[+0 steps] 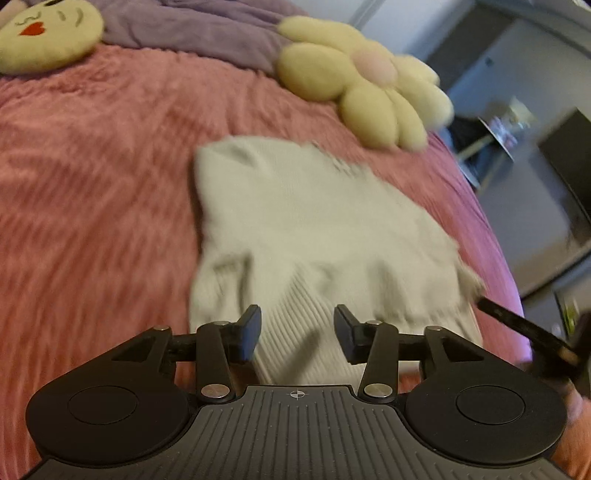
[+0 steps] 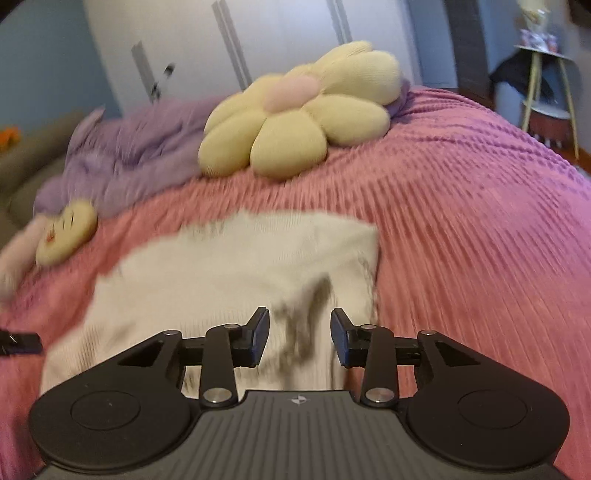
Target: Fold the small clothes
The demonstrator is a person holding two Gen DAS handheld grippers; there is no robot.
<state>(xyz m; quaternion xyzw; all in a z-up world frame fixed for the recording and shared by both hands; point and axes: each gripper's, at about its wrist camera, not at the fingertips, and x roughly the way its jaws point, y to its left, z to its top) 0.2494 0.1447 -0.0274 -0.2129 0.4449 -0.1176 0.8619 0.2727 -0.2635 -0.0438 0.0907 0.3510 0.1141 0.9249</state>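
The cream knit garment lies flat on the bed's pink bedspread, roughly in the middle of the covered surface. Its body is a fine, smooth knit. The edge nearest the left wrist camera is a ribbed band with close parallel ridges. The outline is roughly rectangular with soft, rounded corners; motion blur hides finer detail. In the right wrist view the same garment shows dark smudged markings near its lower right part; what they are cannot be told.

The left tongs stand partly open above the ribbed band. Both black pads are clear of the fabric, and nothing is held. The right tongs also stand partly open, with a slightly narrower gap, over the garment's near edge. Their pads grip nothing. A black fingertip of the right tongs shows at the right margin of the left wrist view, just beside the garment's right corner.

The bedspread is a plush fabric with a raised, wavy rib pattern. Behind the garment rests a pale yellow flower-shaped cushion with rounded, stuffed petals and a pink centre. A rumpled lilac blanket lies behind it. A small round yellow face cushion sits at the far left, apart from the garment.
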